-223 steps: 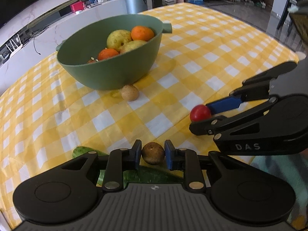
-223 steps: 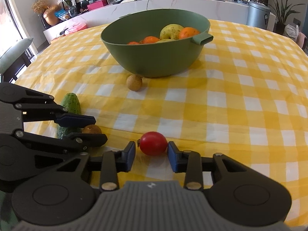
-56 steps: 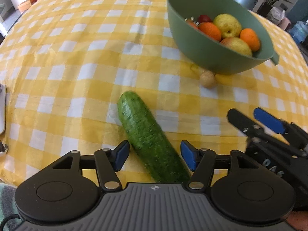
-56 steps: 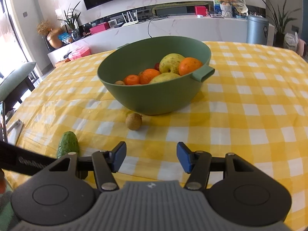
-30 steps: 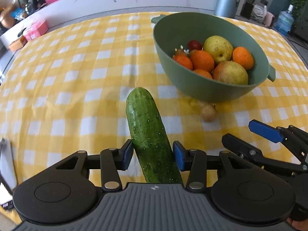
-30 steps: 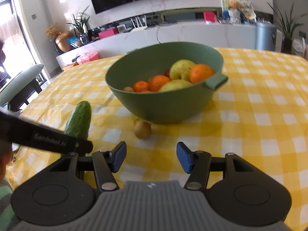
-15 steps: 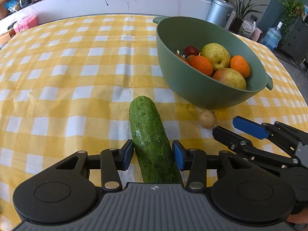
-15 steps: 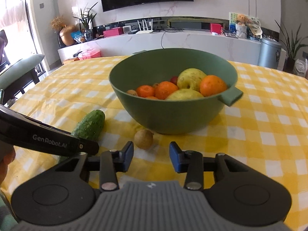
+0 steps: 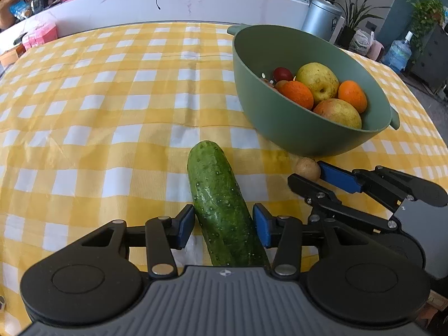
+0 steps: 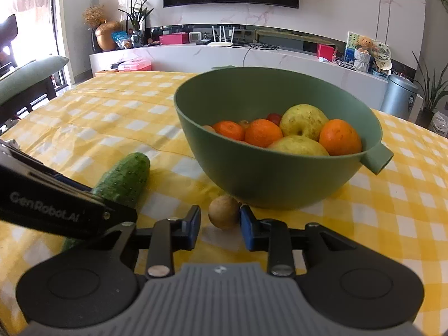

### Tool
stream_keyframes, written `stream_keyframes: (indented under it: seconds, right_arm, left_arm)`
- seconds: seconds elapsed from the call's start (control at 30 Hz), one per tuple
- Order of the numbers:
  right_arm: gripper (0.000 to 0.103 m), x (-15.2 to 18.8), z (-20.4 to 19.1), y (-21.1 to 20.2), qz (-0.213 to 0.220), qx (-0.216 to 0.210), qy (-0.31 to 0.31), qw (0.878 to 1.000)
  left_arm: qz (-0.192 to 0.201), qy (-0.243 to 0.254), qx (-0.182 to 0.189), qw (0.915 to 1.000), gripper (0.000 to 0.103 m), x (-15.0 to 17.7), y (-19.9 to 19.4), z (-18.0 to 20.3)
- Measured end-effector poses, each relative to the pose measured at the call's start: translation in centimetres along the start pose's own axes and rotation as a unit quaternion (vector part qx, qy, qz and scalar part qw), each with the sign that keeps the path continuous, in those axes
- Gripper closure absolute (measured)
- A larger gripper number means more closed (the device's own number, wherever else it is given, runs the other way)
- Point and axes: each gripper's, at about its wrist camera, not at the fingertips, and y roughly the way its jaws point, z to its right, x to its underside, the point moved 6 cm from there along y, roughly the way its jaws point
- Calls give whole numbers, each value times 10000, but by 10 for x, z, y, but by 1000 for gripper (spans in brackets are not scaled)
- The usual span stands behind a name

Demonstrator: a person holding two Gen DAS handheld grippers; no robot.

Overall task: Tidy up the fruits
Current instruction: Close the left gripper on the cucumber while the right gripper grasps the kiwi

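Nearest the left wrist camera, the left gripper [image 9: 223, 225] straddles the cucumber [image 9: 221, 201], which lies on the yellow checked tablecloth [image 9: 112, 117] with its long axis running from the gripper's throat out toward 12 o'clock, the far tip leaning slightly to 11. The jaws are opening: a sliver of gap shows at each blue pad, so the cucumber sits between them but does not look pinched. In the right wrist view, the right gripper [image 10: 220, 221] brackets the small brown fruit [image 10: 224, 211], round, with no long axis to mind; the jaws are closing, narrow gaps remain on both sides, and firm contact cannot be confirmed. This fruit rests on the cloth dead ahead at 12 o'clock, just beside the foot of the green bowl [image 10: 252, 184]. From the left camera the same fruit [image 9: 308, 168] appears at 2 o'clock, at the tips of the right gripper [image 9: 310, 177], so the right hand is plainly the nearer one to it, while the left hand owns the cucumber. Beyond, at 1 o'clock in both views, the bowl [image 9: 294, 134] holds oranges, pears and a small red fruit. Judgement: the coming move hinges on the brown fruit lying straight between the right pads and hard against the bowl; a short lift up and forward over the rim toward 12 to 1 o'clock should place it. Farther back stands a white counter [image 10: 224, 56] under a wall screen.
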Motion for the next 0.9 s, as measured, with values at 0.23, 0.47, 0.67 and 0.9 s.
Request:
stream_keyframes:
  seconds: [0.23, 0.47, 0.67, 0.9]
  right_arm:
    - [82, 1, 0, 0, -2, 87, -111, 9999]
    - [82, 2, 1, -1, -70, 116, -89, 9999]
    - [82, 3, 0, -3, -110, 151, -52, 9998]
    - [82, 2, 2, -3, -137, 162, 45, 9998]
  left_arm:
    - [-52, 90, -116, 9999, 45, 2, -1, 1]
    - [-310, -268, -181, 9990, 46, 5, 0, 1]
    - [-159, -278, -461, 9984, 47, 5, 0, 5]
    - [55, -208, -604, 9979, 53, 3, 3, 8]
